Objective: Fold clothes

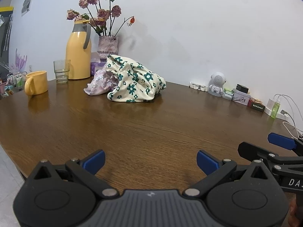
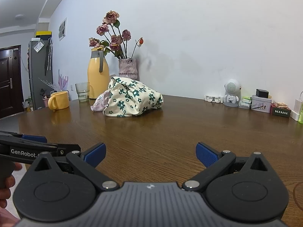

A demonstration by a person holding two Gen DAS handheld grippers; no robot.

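A crumpled cream garment with green flowers (image 1: 135, 80) lies in a heap at the far side of the wooden table (image 1: 132, 132). A pale purple garment (image 1: 98, 84) lies bunched against its left side. Both show in the right wrist view, the cream one (image 2: 132, 99) and the purple one (image 2: 101, 102). My left gripper (image 1: 150, 161) is open and empty, low over the near table edge, far from the clothes. My right gripper (image 2: 150, 154) is open and empty beside it, and shows at the right of the left wrist view (image 1: 265, 145).
Behind the clothes stand a yellow thermos jug (image 1: 78, 51), a vase of dried roses (image 1: 108, 46), a glass (image 1: 61, 71) and a yellow mug (image 1: 37, 83). Along the wall at right are a small robot figure (image 1: 216, 84), boxes (image 1: 241, 94) and a charger with cables (image 1: 272, 105).
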